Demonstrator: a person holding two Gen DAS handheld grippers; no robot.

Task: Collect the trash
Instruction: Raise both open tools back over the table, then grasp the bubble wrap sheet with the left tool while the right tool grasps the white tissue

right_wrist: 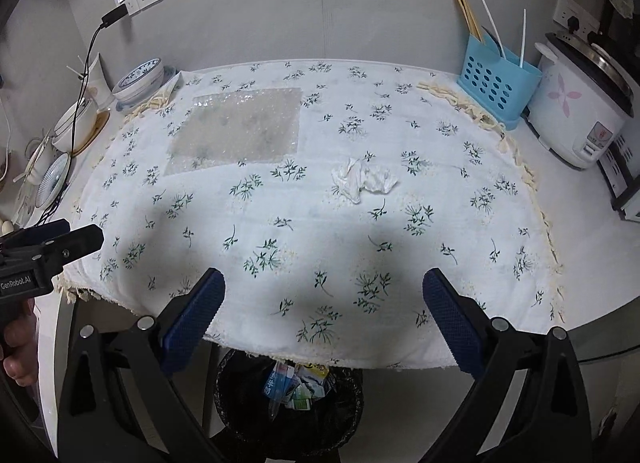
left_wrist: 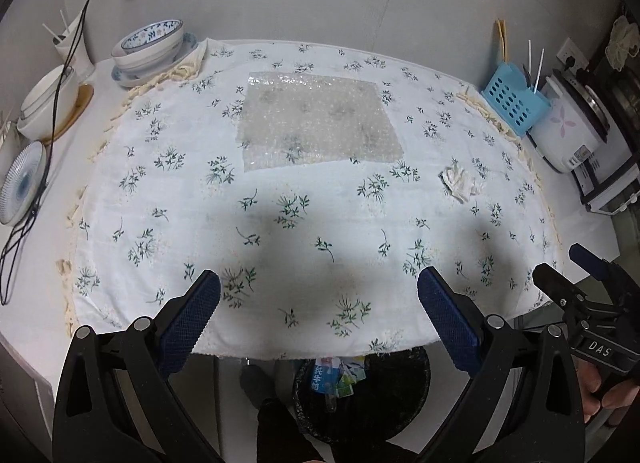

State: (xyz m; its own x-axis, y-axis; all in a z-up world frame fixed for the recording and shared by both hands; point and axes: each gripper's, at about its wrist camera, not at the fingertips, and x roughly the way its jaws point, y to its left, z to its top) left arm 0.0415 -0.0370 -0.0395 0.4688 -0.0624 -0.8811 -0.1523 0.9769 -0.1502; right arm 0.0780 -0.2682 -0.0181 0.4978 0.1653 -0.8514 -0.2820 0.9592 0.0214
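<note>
A sheet of clear bubble wrap (left_wrist: 316,123) lies flat on the floral tablecloth (left_wrist: 280,223) toward the back; it also shows in the right wrist view (right_wrist: 240,127). A crumpled white tissue (left_wrist: 458,183) lies on the cloth to the right, also in the right wrist view (right_wrist: 364,179). A black-lined trash bin (left_wrist: 360,395) with wrappers inside stands on the floor below the table's front edge, also in the right wrist view (right_wrist: 292,403). My left gripper (left_wrist: 318,291) is open and empty above the front edge. My right gripper (right_wrist: 322,291) is open and empty there too.
Stacked bowls (left_wrist: 150,47), a plate (left_wrist: 20,183) and a black cable (left_wrist: 60,83) stand at the left. A blue utensil holder (right_wrist: 496,83) and a white rice cooker (right_wrist: 580,103) stand at the right. The other gripper shows at the frame edges (left_wrist: 588,295) (right_wrist: 48,251).
</note>
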